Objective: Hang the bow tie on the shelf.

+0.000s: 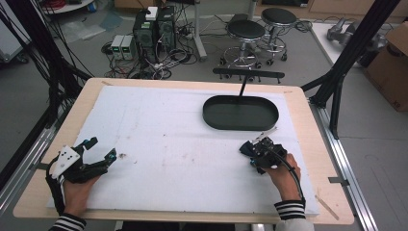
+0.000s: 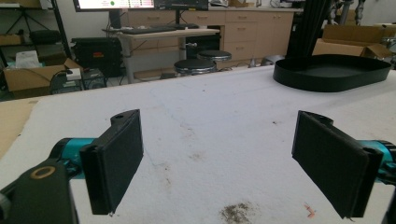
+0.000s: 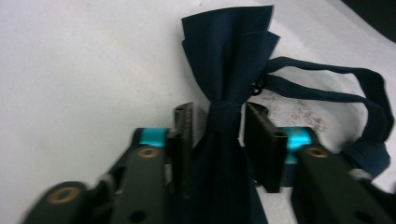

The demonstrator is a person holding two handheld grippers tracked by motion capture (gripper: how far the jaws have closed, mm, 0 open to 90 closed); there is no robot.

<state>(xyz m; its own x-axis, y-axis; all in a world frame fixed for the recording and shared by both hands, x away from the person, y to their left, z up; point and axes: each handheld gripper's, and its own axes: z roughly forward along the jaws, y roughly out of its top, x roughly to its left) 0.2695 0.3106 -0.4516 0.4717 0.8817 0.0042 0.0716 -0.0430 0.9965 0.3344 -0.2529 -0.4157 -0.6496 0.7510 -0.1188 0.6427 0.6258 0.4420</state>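
Down by the worktop's left edge, the left gripper sits wide open. Near the right edge, below the black tray, the right gripper squeezes a dark blue bow tie at its knot; the tie's near wing is hidden and it seems to point away along the jaws.

No text, label, brand or number is legible: the monitor on the desk beyond the table shows only blurred marks, and the cardboard box bears an unreadable print.
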